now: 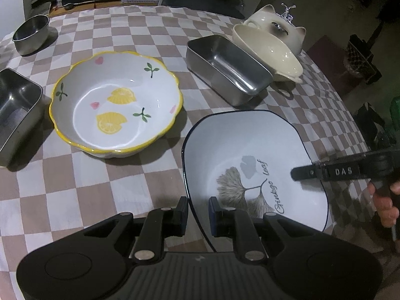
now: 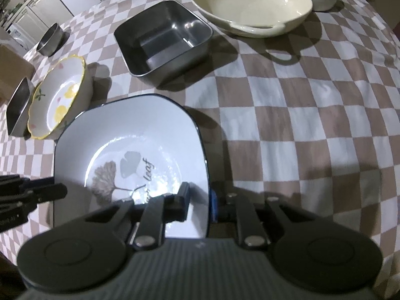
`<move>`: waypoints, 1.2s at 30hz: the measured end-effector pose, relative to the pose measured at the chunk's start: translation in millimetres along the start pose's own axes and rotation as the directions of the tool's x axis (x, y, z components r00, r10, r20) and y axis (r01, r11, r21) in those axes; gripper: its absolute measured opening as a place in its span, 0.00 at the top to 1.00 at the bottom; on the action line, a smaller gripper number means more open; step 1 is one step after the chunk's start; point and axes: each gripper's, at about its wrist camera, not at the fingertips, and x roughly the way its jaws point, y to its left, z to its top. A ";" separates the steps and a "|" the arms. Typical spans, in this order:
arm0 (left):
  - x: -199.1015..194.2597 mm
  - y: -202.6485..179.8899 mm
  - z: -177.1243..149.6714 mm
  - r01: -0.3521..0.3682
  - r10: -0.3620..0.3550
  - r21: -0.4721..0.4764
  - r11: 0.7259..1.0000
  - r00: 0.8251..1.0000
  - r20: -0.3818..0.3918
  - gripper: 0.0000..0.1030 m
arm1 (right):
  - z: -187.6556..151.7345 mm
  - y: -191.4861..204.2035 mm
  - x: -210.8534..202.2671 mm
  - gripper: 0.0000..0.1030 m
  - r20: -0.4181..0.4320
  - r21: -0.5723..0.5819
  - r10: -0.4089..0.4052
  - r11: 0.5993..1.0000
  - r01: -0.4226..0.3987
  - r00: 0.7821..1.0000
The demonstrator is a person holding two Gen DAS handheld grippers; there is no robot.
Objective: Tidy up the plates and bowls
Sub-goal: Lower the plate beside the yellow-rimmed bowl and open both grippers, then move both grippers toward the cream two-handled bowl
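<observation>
The left gripper [image 1: 198, 211] pinches the near rim of the white ginkgo plate [image 1: 250, 155], one finger inside, one outside. The right gripper [image 2: 200, 198] is clamped on the opposite rim of that plate, which sits on the checked tablecloth [image 2: 300, 125]. Just beyond lies the lemon-patterned bowl [image 1: 115, 110], with a square steel tray [image 1: 230, 68] near it. Farther back rests a cream dish [image 1: 270, 50], and a small round steel bowl [image 1: 31, 33] stands well apart.

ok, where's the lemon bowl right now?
The lemon bowl sits on the checkered tablecloth, centre-left in the left wrist view, between a steel rectangular tray on its left and the ginkgo plate on its right.
</observation>
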 end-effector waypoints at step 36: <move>-20.3 -7.5 -4.5 -0.104 0.104 0.003 0.995 0.994 0.032 0.00 | -18.9 -5.8 -32.3 0.00 0.110 -0.016 0.012 1.000 -0.010 0.994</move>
